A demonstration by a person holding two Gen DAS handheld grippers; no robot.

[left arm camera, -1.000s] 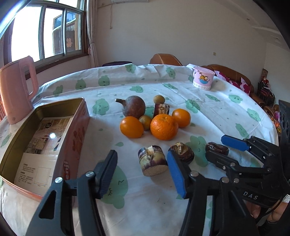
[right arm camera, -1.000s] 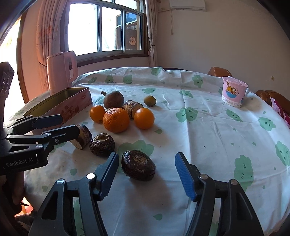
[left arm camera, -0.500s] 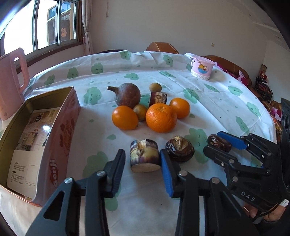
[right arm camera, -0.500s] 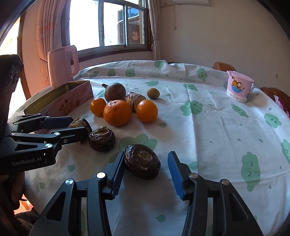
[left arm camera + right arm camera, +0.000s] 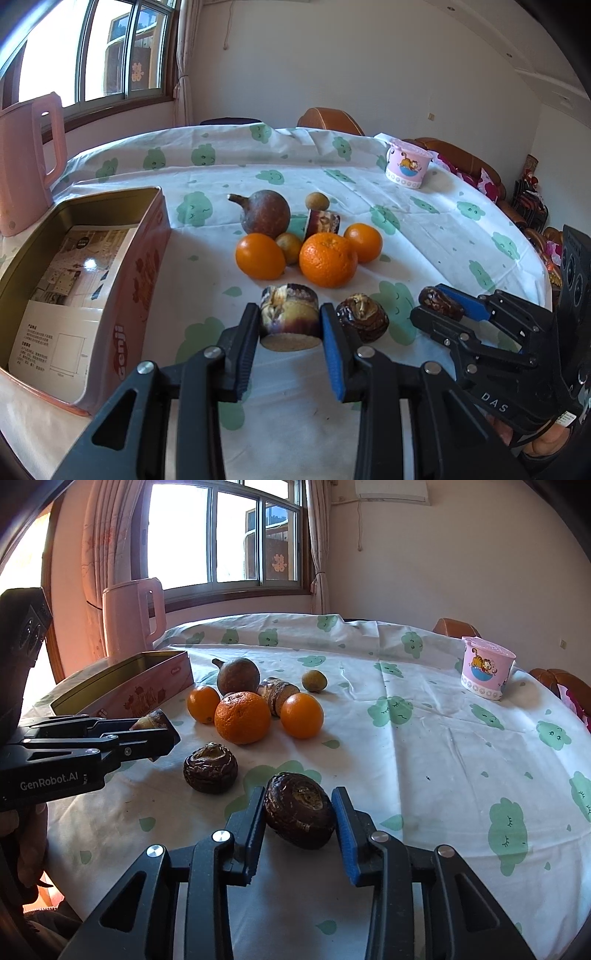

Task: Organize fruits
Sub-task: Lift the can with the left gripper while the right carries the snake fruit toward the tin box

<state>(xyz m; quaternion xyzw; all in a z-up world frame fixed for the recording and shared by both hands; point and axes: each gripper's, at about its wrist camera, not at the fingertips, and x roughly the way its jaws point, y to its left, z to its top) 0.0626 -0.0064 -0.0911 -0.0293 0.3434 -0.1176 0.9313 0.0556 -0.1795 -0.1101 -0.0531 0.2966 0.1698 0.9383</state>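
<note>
My left gripper (image 5: 290,326) is shut on a short cut sugarcane piece (image 5: 289,320) on the tablecloth. My right gripper (image 5: 299,814) is shut on a dark water chestnut (image 5: 300,815), which also shows in the left wrist view (image 5: 437,300). A second water chestnut (image 5: 362,321) lies between them. Behind are three oranges (image 5: 328,259), a small brown fruit (image 5: 289,247), a round brown fruit with a stem (image 5: 265,213), another sugarcane piece (image 5: 323,223) and a small green-brown fruit (image 5: 317,201).
An open pink tin box (image 5: 146,258) with a leaflet inside stands at the left. A pink kettle (image 5: 22,162) is behind it. A pink cartoon cup (image 5: 408,168) stands at the far right. Chairs ring the round table's far edge.
Both grippers have moved forward and closed: the left one on the sugarcane piece, the right one on the water chestnut.
</note>
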